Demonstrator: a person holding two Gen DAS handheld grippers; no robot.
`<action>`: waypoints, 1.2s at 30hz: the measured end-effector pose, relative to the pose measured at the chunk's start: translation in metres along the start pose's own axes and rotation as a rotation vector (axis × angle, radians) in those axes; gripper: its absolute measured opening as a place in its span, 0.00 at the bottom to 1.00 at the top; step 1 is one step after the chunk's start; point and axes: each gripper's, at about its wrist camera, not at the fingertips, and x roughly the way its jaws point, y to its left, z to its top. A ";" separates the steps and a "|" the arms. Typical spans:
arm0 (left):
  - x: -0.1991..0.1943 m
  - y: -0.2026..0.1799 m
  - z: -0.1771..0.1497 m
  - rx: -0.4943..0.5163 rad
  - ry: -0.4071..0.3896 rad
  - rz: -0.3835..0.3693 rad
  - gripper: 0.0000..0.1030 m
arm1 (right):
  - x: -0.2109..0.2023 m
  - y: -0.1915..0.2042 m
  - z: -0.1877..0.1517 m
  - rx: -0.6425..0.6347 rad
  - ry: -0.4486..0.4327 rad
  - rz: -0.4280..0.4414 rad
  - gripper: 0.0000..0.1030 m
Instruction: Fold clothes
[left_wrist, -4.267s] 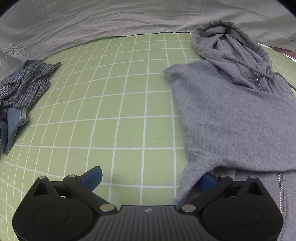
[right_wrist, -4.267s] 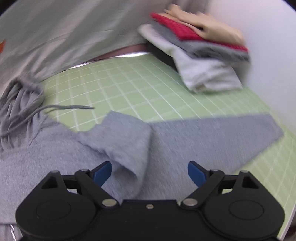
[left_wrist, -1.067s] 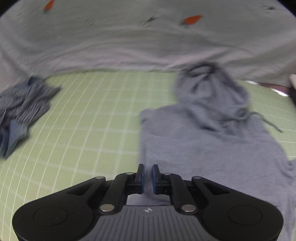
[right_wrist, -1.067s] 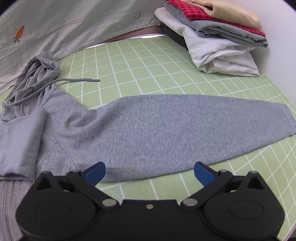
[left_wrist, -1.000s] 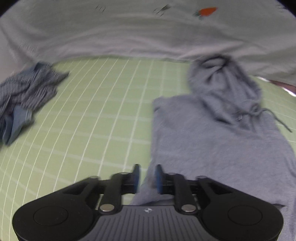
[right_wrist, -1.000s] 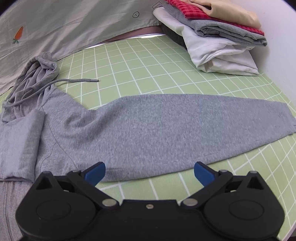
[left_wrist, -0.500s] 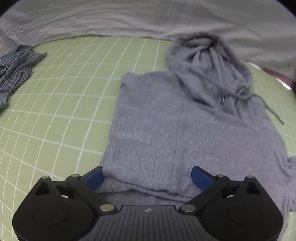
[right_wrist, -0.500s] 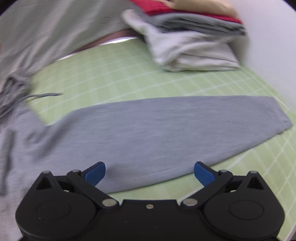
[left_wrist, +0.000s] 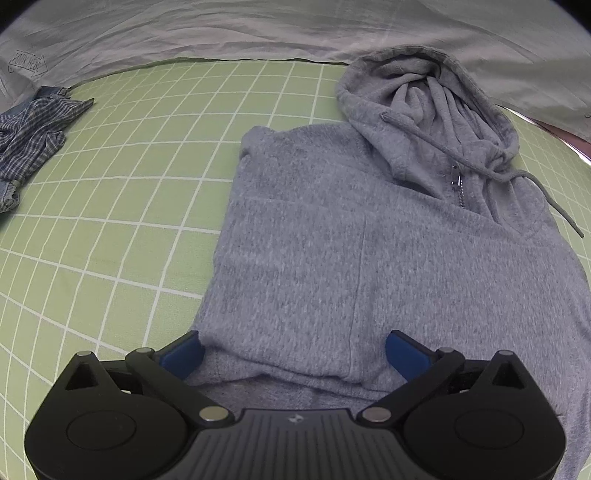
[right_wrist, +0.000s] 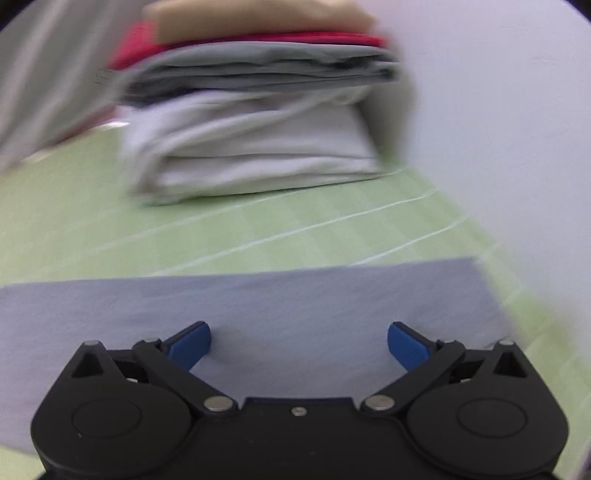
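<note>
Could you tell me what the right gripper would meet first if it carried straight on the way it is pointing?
Most likely the grey hoodie sleeve, lying flat just beyond the open right gripper. Past it is bare green mat, then the folded clothes stack. Blur leaves depth uncertain.

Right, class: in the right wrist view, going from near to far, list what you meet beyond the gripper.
right gripper → grey hoodie sleeve → green grid mat → stack of folded clothes

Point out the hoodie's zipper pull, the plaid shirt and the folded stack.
zipper pull (left_wrist: 455, 181), left wrist view, metal tab.
plaid shirt (left_wrist: 33, 136), left wrist view, crumpled middle.
folded stack (right_wrist: 258, 147), right wrist view, white bottom garment.
</note>
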 end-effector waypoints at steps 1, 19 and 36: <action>0.000 0.000 0.000 -0.002 0.000 0.001 1.00 | 0.004 -0.012 0.003 0.006 -0.004 -0.013 1.00; -0.001 -0.002 -0.001 -0.036 -0.027 0.017 1.00 | -0.003 -0.040 -0.006 0.123 -0.023 0.088 0.66; -0.049 0.018 -0.023 0.101 -0.076 0.044 1.00 | -0.099 0.129 -0.078 0.603 0.088 0.692 0.09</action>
